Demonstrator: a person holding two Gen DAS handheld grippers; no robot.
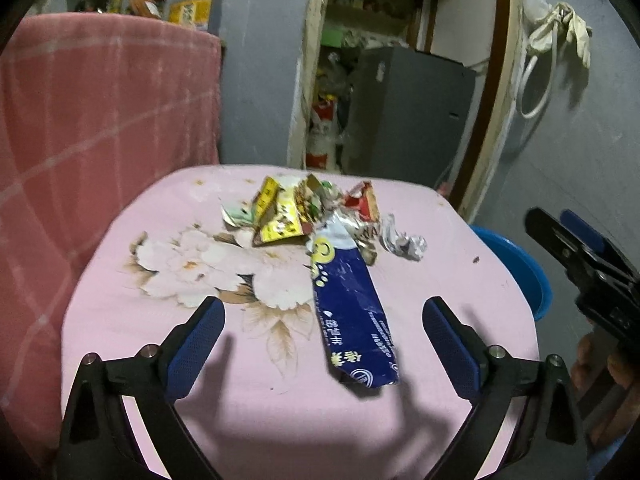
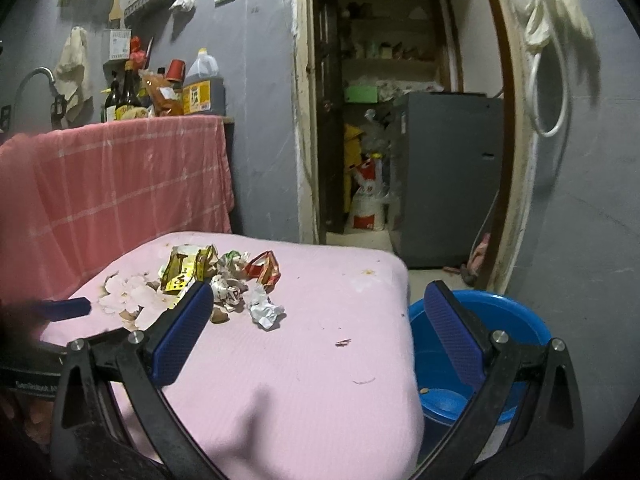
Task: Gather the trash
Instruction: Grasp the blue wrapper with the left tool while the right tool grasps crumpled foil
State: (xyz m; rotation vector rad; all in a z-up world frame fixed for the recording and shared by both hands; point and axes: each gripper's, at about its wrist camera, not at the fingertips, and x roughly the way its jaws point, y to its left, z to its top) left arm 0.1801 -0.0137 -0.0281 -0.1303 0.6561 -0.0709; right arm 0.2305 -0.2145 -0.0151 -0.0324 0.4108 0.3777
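Observation:
A heap of trash lies on the pink floral table [image 1: 160, 340]: yellow wrappers [image 1: 280, 216], a red wrapper [image 1: 364, 200] and crumpled foil [image 1: 404, 242]. A long dark blue wrapper [image 1: 352, 312] stretches from the heap toward me, its near end slightly raised. My left gripper [image 1: 324, 308] is open, its fingers to either side of that blue wrapper without touching it. My right gripper [image 2: 320, 292] is open and holds nothing, standing over the table's right edge, short of the heap [image 2: 224, 280]. The blue wrapper does not show in the right wrist view.
A blue basin [image 2: 480, 328] sits on the floor by the table's right side, below my right finger. A pink cloth [image 2: 120, 184] covers a counter with bottles at left. A doorway with a grey cabinet [image 2: 448, 176] lies behind the table.

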